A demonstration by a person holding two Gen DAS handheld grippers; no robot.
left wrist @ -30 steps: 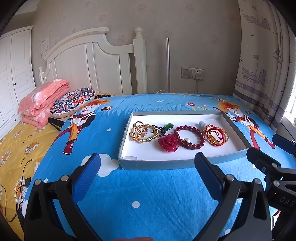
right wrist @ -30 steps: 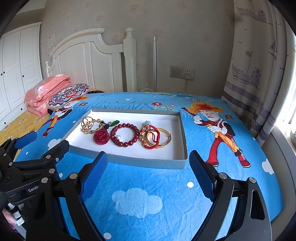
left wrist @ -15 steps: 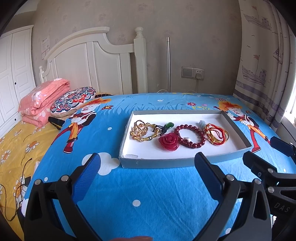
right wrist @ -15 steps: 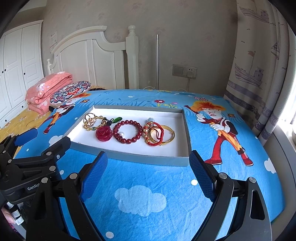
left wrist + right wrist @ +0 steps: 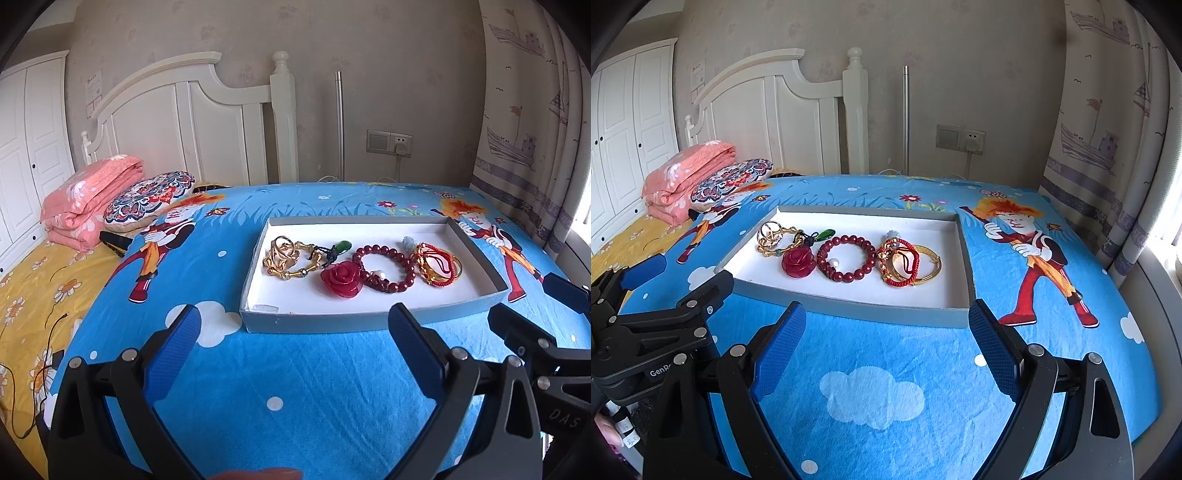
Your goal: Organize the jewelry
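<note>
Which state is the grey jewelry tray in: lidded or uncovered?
Uncovered: the tray has no lid, and its beaded bracelet lies in plain view inside.

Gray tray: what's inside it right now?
Inside the gray tray: gold chain bracelet, green pendant, red rose, dark red bead bracelet, red cord bracelet lying over a gold bangle, partly hiding it.

Both grippers are just hovering side by side, jaws spread wide with nothing between them. Left gripper (image 5: 293,328) points forward, blue pads (image 5: 173,350) facing each other. Right gripper (image 5: 886,325) looks the same — level and close alongside the left one.
</note>
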